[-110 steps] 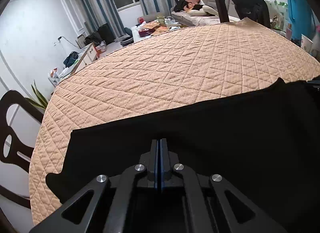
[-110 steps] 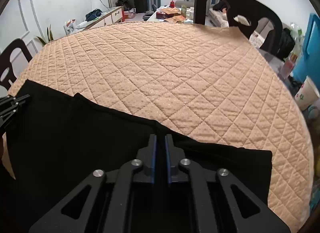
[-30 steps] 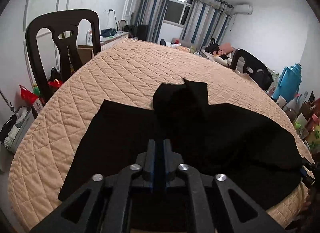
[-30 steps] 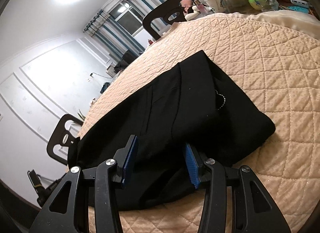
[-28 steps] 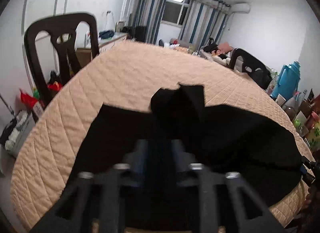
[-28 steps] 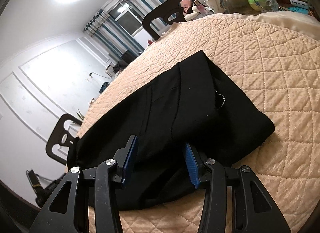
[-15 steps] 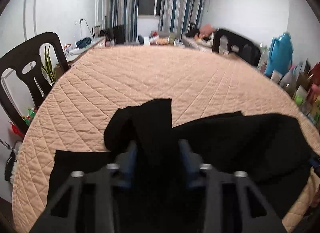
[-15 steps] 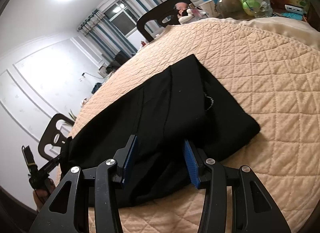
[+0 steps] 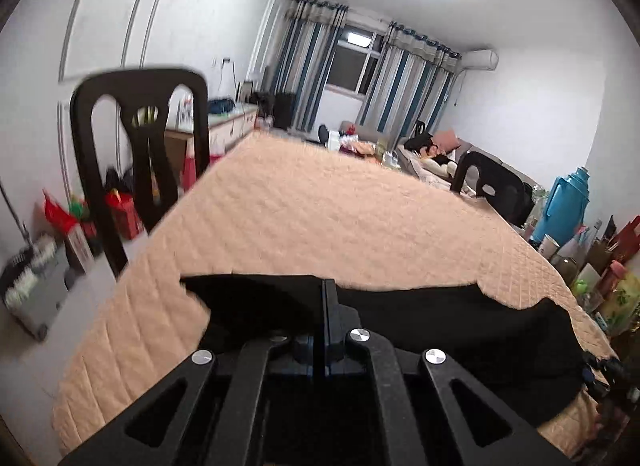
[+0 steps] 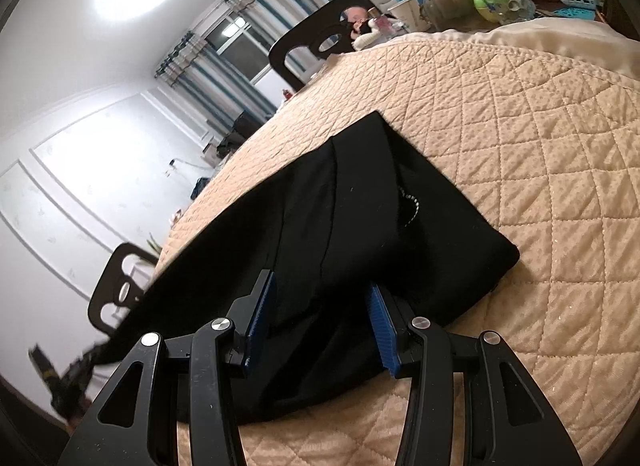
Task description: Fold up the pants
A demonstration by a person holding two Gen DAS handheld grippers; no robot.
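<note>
Black pants are spread along the quilted counter's near edge. The left hand-held gripper has just closed, any pinched cloth hidden; the right hand-held gripper is held open over them. Bottles at the far corner are blurred.

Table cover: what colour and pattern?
Peach-tan table cover, quilted in a diamond grid; clearest in the right wrist view.

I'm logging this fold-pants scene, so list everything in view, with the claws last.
pants: one, black, lying on the quilted cover near its front edge
quilted cover: one, peach, over the table
chairs: at least two, black, at the table's sides
thermos: one, blue, among the clutter at the right
curtains: striped blue and grey, by the far window
left claw: jaws just closed, shut, pants below it
right claw: open, over the pants
</note>
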